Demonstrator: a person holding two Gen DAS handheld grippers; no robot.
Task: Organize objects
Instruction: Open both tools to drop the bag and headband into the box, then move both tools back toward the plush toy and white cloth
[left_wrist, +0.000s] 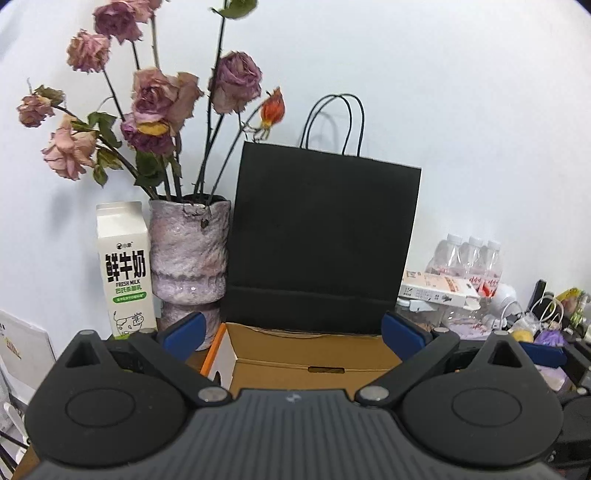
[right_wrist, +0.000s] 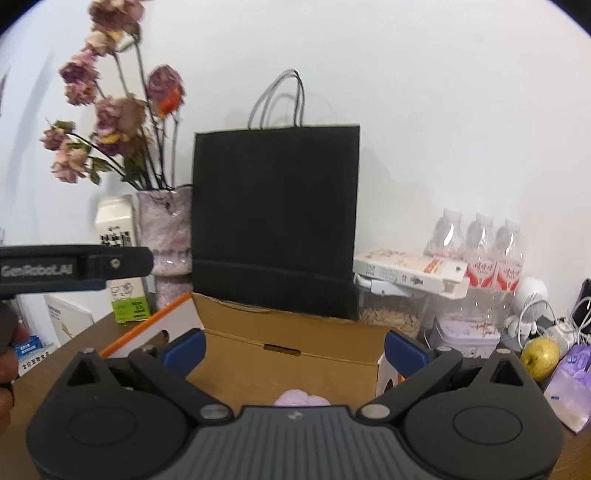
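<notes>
The left gripper (left_wrist: 293, 334) and right gripper (right_wrist: 294, 349) both hang spread wide and empty over the open cardboard box (right_wrist: 291, 360). The box's near part is hidden behind the gripper bodies. A black paper bag (left_wrist: 321, 243) stands upright just behind its far wall and blocks the wall beyond. Left of the bag stand a vase (left_wrist: 188, 262) of dried roses and a milk carton (left_wrist: 125, 273). A pale purple object (right_wrist: 301, 398) lies in the box, mostly hidden and hard to identify. Right, near some bottles (right_wrist: 478, 254), sits a yellow apple (right_wrist: 540, 357).

Left hand-held gripper (left_wrist: 293, 332) and right hand-held gripper (right_wrist: 295, 350), both wide apart, empty.
</notes>
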